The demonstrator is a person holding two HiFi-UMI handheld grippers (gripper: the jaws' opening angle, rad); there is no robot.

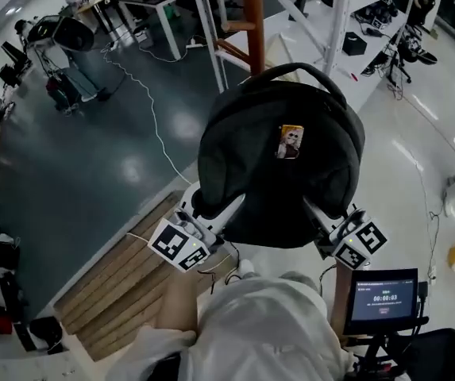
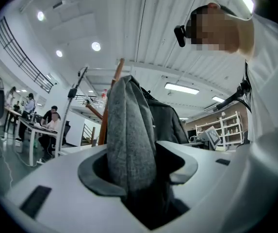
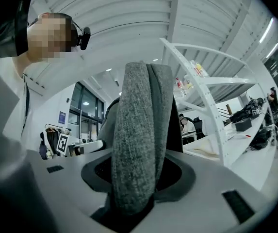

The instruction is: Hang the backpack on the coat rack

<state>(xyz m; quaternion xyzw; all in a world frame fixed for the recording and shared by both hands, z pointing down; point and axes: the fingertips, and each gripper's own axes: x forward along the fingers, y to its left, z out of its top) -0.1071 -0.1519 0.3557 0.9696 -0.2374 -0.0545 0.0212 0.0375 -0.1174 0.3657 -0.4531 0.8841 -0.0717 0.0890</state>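
Observation:
A black backpack point(image 1: 279, 165) with a small picture patch hangs in the air in front of me, its top handle up. The brown wooden coat rack point(image 1: 252, 22) stands just behind it and also shows in the left gripper view point(image 2: 110, 106). My left gripper point(image 1: 221, 210) grips the pack's lower left side, and its own view point(image 2: 139, 174) shows it shut on a grey shoulder strap point(image 2: 131, 140). At the pack's lower right, my right gripper point(image 1: 321, 215) likewise stands shut point(image 3: 136, 178) on a grey shoulder strap point(image 3: 139, 140). The rack's hooks are hidden.
A white shelving frame point(image 1: 338, 14) rises right of the rack. A wooden platform point(image 1: 124, 284) lies at the lower left, and a white cable point(image 1: 152, 109) runs across the dark floor. A small screen on a stand point(image 1: 383, 296) is at the lower right. Desks with people stand far back.

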